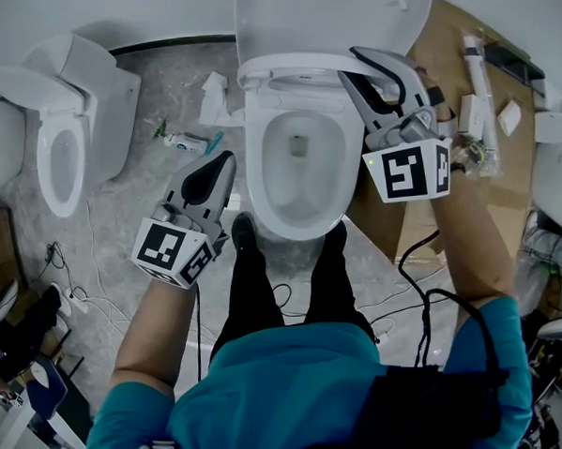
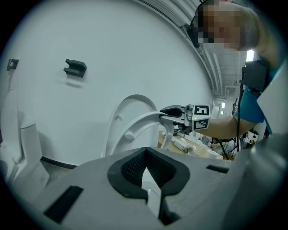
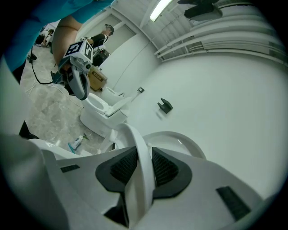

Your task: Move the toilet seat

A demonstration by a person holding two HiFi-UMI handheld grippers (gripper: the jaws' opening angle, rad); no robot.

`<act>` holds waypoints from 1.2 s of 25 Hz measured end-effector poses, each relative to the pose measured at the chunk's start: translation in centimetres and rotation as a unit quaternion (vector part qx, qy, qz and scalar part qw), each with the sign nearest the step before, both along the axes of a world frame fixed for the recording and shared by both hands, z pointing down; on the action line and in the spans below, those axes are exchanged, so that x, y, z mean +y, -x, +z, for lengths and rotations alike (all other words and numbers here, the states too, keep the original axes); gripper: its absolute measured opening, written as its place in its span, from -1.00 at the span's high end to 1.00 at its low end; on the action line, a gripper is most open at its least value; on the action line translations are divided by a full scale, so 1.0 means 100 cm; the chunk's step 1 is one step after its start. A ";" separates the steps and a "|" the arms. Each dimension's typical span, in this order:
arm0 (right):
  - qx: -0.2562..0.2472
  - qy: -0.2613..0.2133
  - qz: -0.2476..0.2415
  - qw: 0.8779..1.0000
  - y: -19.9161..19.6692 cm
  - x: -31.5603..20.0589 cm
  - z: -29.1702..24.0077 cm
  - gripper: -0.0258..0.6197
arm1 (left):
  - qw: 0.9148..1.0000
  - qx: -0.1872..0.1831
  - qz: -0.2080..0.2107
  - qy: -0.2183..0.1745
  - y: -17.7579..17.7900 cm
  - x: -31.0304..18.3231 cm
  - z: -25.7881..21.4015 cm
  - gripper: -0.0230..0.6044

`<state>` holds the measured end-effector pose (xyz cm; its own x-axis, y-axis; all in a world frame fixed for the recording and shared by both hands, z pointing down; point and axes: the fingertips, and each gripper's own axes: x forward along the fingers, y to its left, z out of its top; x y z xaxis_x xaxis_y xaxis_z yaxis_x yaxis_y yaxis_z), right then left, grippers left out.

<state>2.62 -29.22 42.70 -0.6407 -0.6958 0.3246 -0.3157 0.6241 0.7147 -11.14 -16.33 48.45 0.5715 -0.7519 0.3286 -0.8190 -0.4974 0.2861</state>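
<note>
Head view: right gripper (image 1: 357, 59) clamps toilet seat (image 1: 282, 69).

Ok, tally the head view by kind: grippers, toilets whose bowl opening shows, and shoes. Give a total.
Grippers: 2 (left gripper, right gripper)
Toilets with bowl opening showing: 2 (middle toilet, side toilet)
Shoes: 2 (left shoe, right shoe)
Total: 6

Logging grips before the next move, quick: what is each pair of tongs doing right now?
Left tongs: closed, holding nothing.
Right tongs: closed on the rim of the toilet seat.
</note>
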 end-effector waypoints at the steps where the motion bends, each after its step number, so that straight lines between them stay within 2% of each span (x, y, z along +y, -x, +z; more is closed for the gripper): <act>1: 0.000 0.000 0.000 1.000 0.000 -0.002 -0.001 0.61 | 1.000 0.000 0.000 0.000 0.001 0.000 0.000 0.92; 30: -0.015 0.006 0.023 1.000 0.002 -0.077 -0.009 0.55 | 1.000 0.003 -0.012 0.001 0.015 0.000 0.002 0.92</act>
